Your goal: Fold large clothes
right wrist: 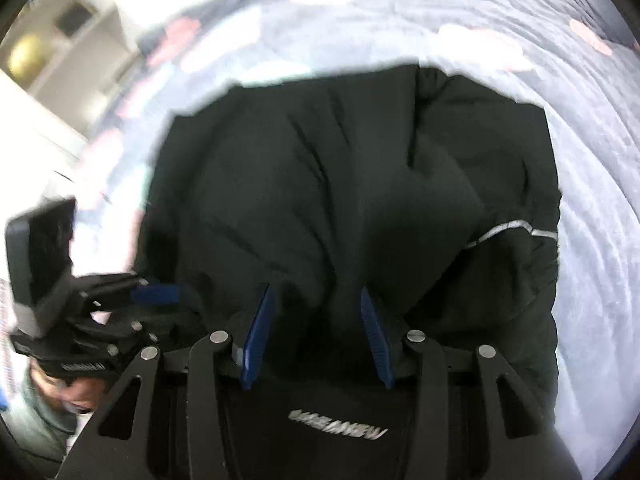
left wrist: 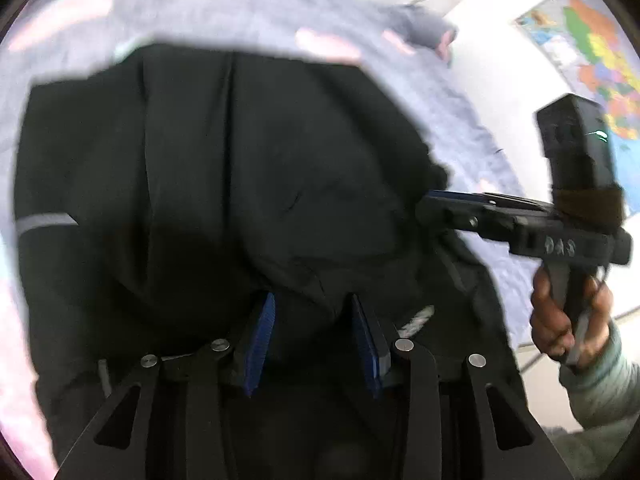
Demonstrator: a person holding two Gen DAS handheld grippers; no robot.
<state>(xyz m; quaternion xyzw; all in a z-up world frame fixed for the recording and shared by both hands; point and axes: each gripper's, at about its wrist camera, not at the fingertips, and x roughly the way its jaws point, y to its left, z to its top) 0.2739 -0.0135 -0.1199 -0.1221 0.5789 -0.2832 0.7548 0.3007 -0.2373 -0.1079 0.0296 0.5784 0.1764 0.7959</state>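
Two fisheye cameras, one on each handheld tongs, look steeply down from close above a black jacket (left wrist: 240, 184) spread on a bed (right wrist: 592, 168). Both views share the jacket, and each catches the other tongs at its edge.

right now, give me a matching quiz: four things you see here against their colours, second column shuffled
Things:
1. jacket
2. tong pads
3. ball on the shelf
4. stripe on the sleeve

Colours:
a. blue
b. silver-grey
c. black
d. golden yellow

Pairs: 1-c, 2-a, 3-d, 4-b
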